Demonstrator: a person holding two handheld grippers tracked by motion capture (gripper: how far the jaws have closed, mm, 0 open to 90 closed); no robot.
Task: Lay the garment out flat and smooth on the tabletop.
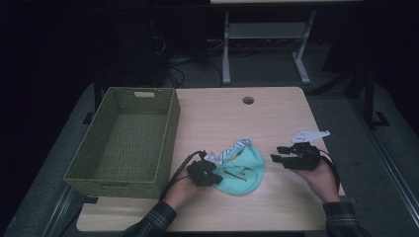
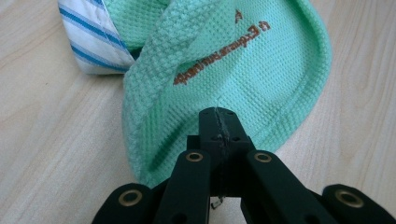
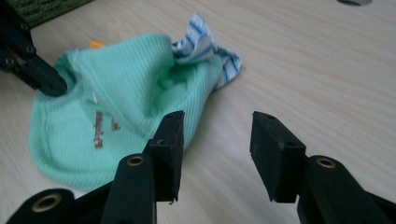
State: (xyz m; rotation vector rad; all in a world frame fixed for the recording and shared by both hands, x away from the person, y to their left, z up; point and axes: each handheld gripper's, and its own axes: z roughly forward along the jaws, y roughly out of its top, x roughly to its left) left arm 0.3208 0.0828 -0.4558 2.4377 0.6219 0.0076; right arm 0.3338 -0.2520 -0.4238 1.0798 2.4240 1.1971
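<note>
Brown lettering (image 2: 215, 53) on green cloth (image 2: 261, 93) unreadable

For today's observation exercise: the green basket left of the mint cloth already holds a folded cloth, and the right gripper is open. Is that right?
Not quite. The green basket holds nothing, as the high view shows. The mint cloth lies on the table, and the right gripper is indeed open.

mint-green waffle-knit cloth (image 1: 243, 172) | crumpled flat on the table, brown lettering facing up | just right of the green woven basket (image 1: 126, 140) | blue-striped white cloth (image 1: 236, 146) bunched at its far edge, touching
</note>
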